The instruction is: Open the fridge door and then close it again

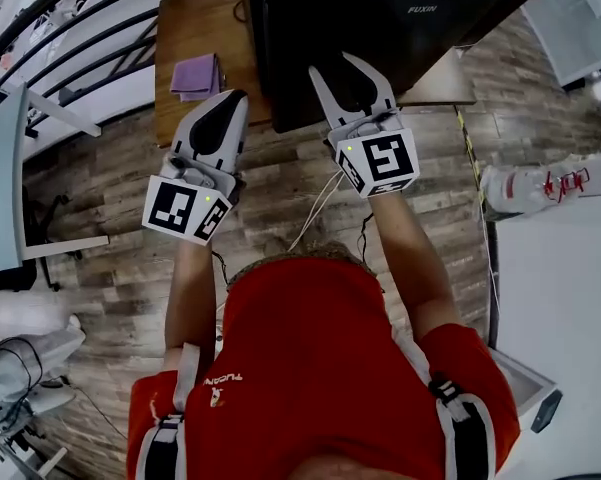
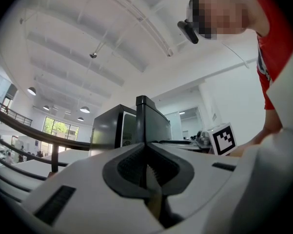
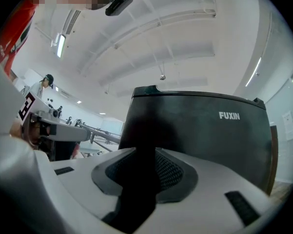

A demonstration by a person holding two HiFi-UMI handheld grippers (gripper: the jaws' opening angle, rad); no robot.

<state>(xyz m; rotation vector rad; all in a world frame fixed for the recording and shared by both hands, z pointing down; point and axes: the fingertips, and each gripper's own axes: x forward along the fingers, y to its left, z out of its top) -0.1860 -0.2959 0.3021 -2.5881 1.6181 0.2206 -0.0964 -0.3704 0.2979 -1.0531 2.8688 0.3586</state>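
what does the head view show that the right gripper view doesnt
Only the head view: the folded purple cloth on the brown wooden table, and the wood-plank floor. Only the right gripper view: the white ceiling and a distant person in a cap. Both: the black FUXIN fridge and the right gripper, its jaws apart.

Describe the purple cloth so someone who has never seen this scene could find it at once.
Look to the black fridge standing on the wooden table at the top of the head view. On the bare tabletop left of the fridge lies a small cloth, just beyond the tip of the left gripper. It is the only purple thing on the table.
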